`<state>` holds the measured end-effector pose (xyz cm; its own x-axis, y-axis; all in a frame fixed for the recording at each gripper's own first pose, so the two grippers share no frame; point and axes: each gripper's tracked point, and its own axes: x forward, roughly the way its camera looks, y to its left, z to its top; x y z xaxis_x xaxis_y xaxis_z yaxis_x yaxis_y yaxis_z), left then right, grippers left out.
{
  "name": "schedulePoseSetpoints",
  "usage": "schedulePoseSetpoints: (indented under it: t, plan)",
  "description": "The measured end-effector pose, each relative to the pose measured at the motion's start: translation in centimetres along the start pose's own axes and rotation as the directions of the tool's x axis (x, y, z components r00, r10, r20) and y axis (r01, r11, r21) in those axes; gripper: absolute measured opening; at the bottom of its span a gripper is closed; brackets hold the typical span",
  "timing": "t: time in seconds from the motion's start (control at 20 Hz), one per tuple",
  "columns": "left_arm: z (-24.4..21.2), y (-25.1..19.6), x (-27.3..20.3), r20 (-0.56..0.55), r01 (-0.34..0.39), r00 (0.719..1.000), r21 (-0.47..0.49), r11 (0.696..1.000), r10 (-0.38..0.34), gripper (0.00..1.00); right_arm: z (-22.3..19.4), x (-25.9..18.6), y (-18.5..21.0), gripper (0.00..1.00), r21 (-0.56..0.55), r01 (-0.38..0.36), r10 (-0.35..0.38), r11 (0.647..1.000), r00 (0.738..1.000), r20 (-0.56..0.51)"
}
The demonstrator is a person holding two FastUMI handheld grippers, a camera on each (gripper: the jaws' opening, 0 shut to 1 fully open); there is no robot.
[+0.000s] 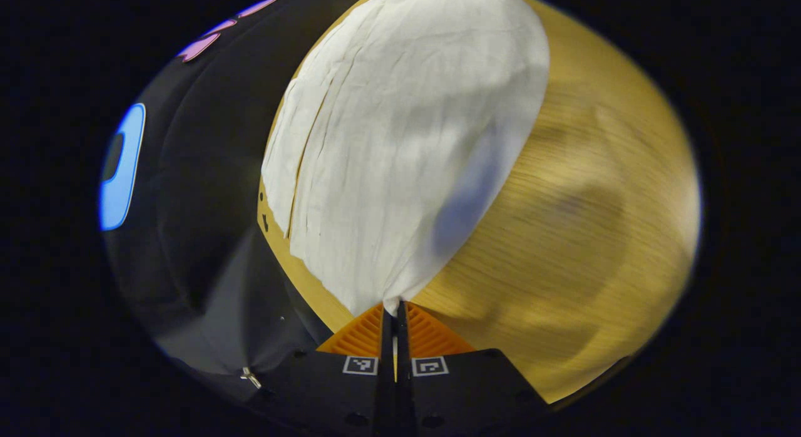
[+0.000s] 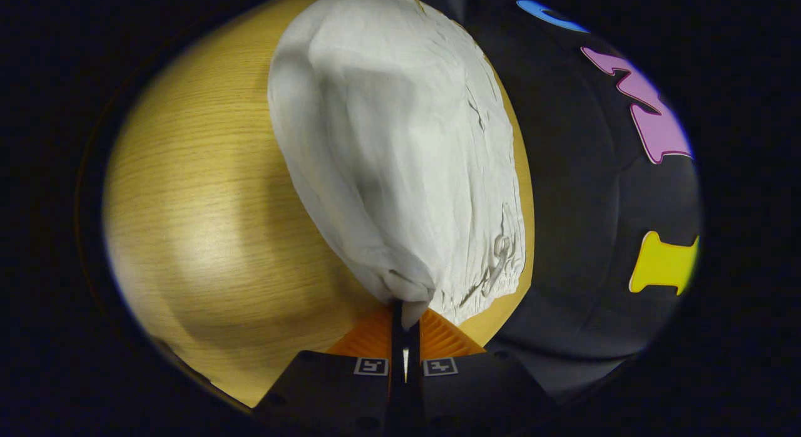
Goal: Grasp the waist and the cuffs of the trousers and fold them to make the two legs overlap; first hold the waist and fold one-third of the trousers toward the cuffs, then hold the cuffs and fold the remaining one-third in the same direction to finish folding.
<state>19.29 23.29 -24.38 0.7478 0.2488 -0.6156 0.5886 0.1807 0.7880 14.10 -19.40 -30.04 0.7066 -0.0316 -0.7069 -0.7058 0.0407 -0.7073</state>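
Observation:
White trousers (image 1: pixel 400 149) lie stretched over the wooden table (image 1: pixel 582 236), one leg laid over the other. In the left gripper view my left gripper (image 1: pixel 394 312) is shut on the cuff end, a pinch of white cloth caught between its fingers just above the table. In the right gripper view the trousers (image 2: pixel 407 149) run away from me, and the gathered waistband (image 2: pixel 494 268) with its crumpled edge sits close to the fingers. My right gripper (image 2: pixel 405 315) is shut on the waist end, lifting a fold of the cloth off the wood.
The table's edge (image 1: pixel 294 268) runs close beside the trousers, with the black booth cloth (image 1: pixel 206 205) beyond it. In the right gripper view bare wood (image 2: pixel 213 224) spreads to the left and the black cloth wall (image 2: pixel 594 205) stands at the right.

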Motion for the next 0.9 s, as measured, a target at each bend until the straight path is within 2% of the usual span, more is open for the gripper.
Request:
schedulePoseSetpoints:
  t: [0.05,0.15,0.25,0.35,0.55,0.7,0.9]
  plan:
    - [0.4,0.3,-0.2,0.007,-0.012,1.000,-0.013,1.000,0.012,0.05,-0.3,0.0,-0.5,0.05,0.006,0.022,-0.022,1.000,1.000,-0.009]
    - [0.9,2.0,-0.9,0.037,-0.095,0.995,-0.050,0.994,0.097,0.06,-0.3,-0.7,-1.6,0.05,0.057,0.083,-0.082,0.995,0.996,-0.024]
    - [1.6,4.9,-2.2,0.060,-0.197,0.977,-0.098,0.975,0.204,0.06,0.2,-1.7,-3.4,0.05,0.142,0.148,-0.145,0.979,0.989,-0.028]
    - [2.5,8.0,-2.6,0.075,-0.265,0.958,-0.151,0.952,0.278,0.05,0.4,-2.9,-5.2,0.05,0.223,0.208,-0.203,0.953,0.978,-0.043]
    - [4.0,13.4,-3.3,0.084,-0.343,0.924,-0.247,0.906,0.373,0.06,0.7,-2.0,-11.2,0.05,0.349,0.316,-0.311,0.882,0.948,-0.073]
    - [5.3,17.4,-3.5,0.086,-0.384,0.900,-0.310,0.870,0.428,0.05,1.1,-0.9,-14.1,0.05,0.436,0.342,-0.338,0.833,0.937,-0.088]
    - [8.0,22.2,-1.8,0.112,-0.418,0.878,-0.295,0.859,0.466,0.06,2.3,1.1,-18.6,0.05,0.444,0.387,-0.393,0.808,0.916,-0.084]
